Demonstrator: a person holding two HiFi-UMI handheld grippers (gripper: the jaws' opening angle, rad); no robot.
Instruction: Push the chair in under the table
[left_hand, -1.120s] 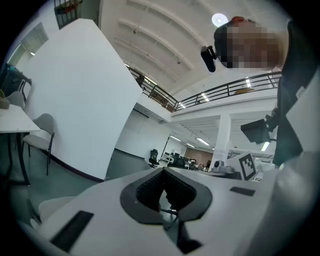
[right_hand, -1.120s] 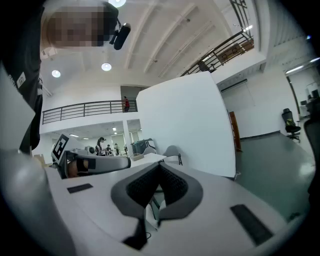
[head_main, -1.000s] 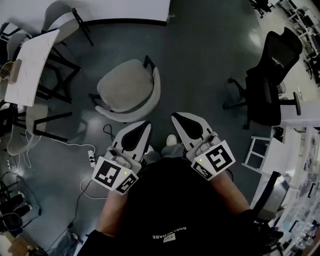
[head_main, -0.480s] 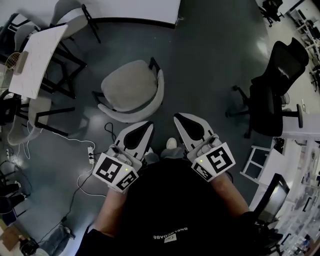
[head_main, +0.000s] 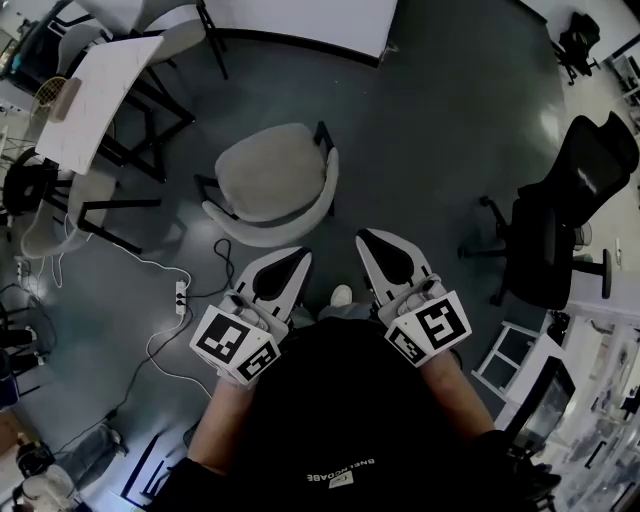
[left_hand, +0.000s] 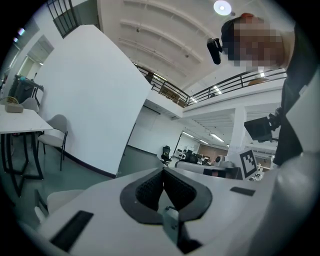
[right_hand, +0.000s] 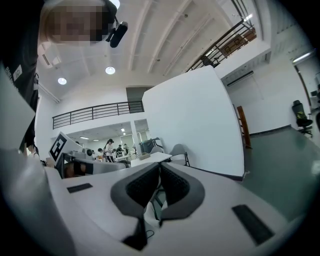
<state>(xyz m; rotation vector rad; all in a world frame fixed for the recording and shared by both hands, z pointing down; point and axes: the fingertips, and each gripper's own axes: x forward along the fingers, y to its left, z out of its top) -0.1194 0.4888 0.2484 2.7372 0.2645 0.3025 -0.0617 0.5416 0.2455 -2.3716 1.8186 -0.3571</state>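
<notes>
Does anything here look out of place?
The pale grey cushioned chair stands alone out on the dark floor, apart from the white table, not tucked under it. A white power strip lies loose on the floor nearby.

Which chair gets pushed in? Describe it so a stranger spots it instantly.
Find the white table at the head view's upper left. Right of it, alone on the dark floor, stands the pale chair. Unlike the black office chair at far right, it has a curved wraparound back.
</notes>
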